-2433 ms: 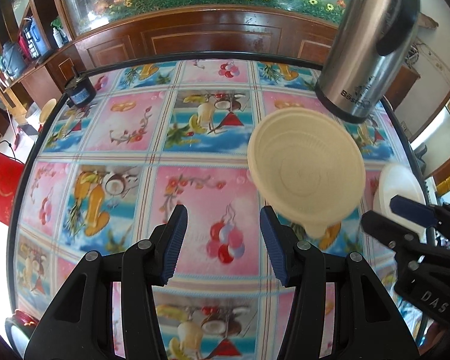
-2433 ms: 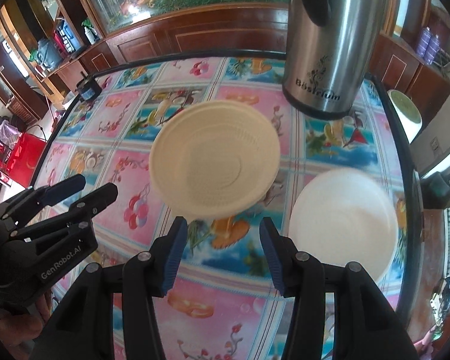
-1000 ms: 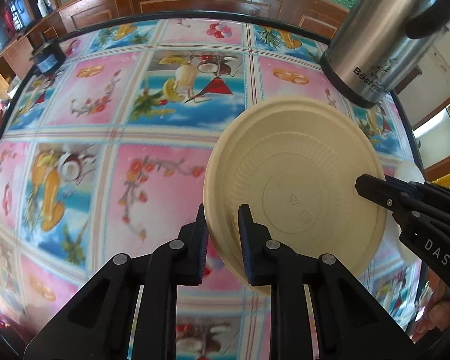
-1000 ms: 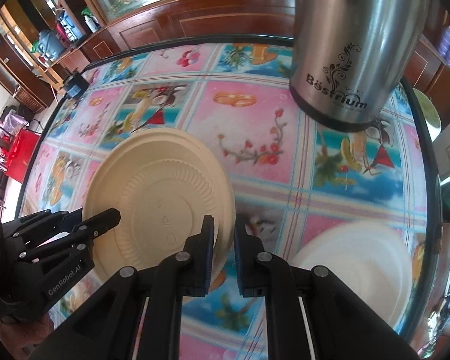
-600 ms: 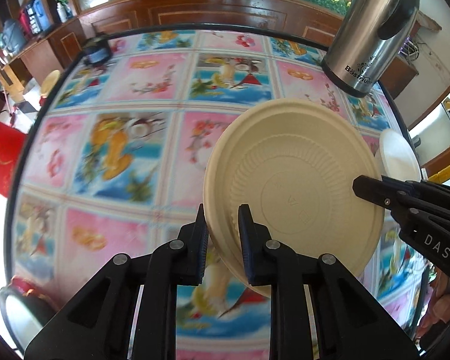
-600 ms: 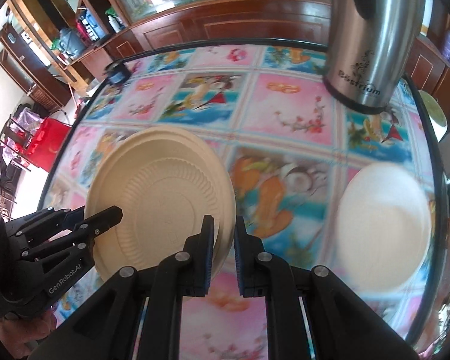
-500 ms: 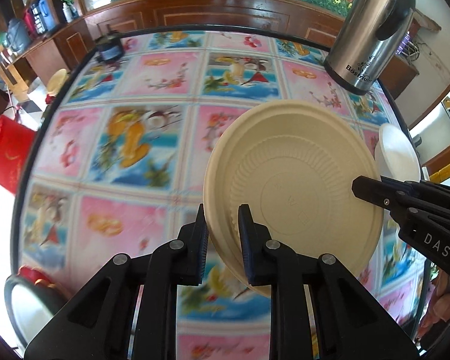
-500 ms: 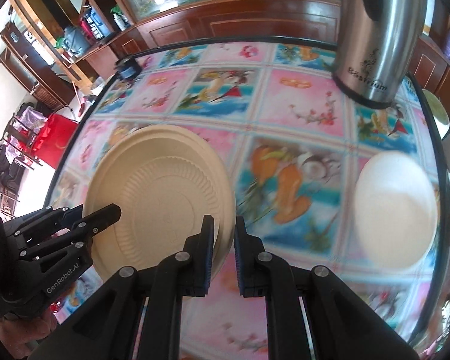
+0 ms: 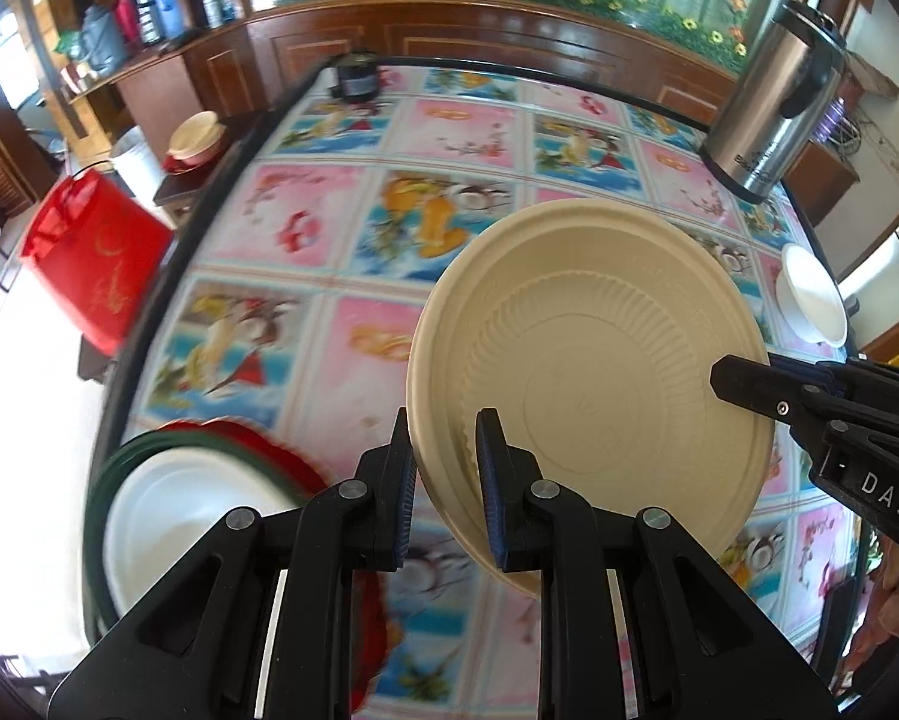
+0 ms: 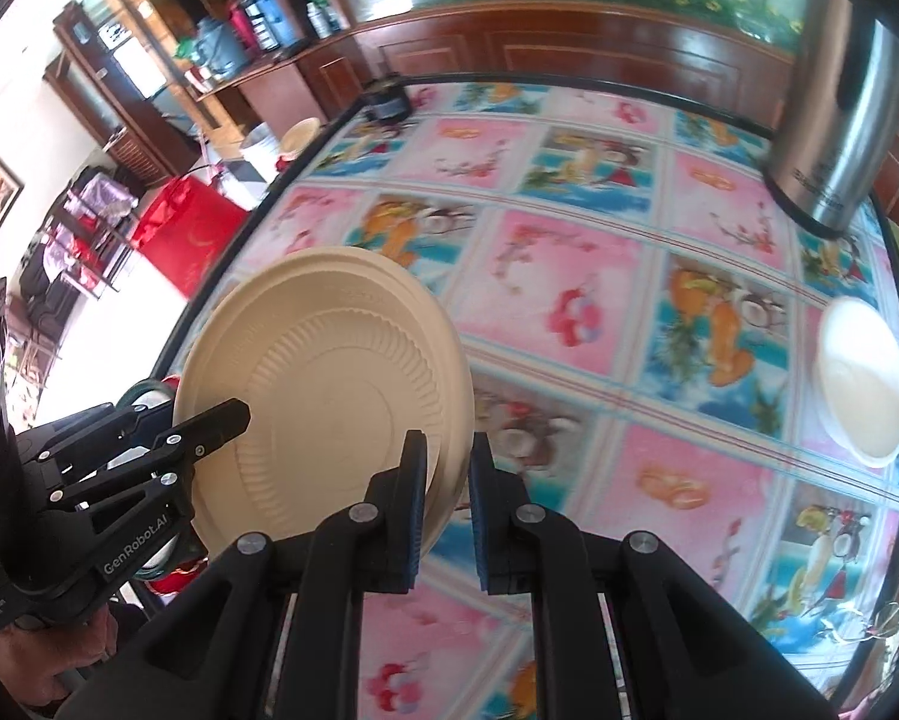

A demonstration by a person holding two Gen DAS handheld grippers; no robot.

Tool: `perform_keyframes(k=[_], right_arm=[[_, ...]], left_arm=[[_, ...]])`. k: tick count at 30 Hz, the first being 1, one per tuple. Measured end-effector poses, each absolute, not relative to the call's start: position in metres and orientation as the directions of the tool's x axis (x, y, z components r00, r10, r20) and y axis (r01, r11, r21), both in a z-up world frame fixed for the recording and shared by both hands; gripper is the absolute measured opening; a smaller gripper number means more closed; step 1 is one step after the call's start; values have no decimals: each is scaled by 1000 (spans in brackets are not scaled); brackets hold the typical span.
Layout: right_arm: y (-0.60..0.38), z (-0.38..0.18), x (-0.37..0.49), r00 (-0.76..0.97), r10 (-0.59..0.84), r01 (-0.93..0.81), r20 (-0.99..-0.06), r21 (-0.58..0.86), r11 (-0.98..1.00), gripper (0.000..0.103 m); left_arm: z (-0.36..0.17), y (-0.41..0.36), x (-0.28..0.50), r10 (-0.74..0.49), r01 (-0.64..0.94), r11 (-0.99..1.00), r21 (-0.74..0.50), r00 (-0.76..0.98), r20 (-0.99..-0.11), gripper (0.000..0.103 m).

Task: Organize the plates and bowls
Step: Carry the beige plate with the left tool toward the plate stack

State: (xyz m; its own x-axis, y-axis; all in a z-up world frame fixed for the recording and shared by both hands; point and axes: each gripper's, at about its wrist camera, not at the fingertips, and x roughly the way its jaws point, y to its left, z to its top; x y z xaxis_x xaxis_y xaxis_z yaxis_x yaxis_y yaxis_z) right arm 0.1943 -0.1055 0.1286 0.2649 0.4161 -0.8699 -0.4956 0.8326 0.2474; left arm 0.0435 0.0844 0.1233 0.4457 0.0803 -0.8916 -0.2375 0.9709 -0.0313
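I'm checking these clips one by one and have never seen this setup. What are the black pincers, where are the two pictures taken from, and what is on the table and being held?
There is no robot arm here: a person holds one pair of black tongs in each hand, with a wide-angle camera looking along its fingers. One picture is from the left tongs, the other from the right tongs; each also shows the other pair at its edge. Both pairs are shut on opposite rims of the same beige plate, tilted above the patterned tablecloth. On the table stand a steel kettle, a white bowl near the right edge, and a stack of plates with a white one on top, at the left edge.
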Motion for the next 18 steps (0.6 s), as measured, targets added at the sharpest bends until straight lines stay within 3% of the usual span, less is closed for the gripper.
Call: perform_keyframes(k=[18], right_arm=[[11, 134, 133, 167, 459, -678, -872, 236, 696, 15]], left_arm=[[128, 185, -47, 164, -442, 897, -36, 406, -899, 19]])
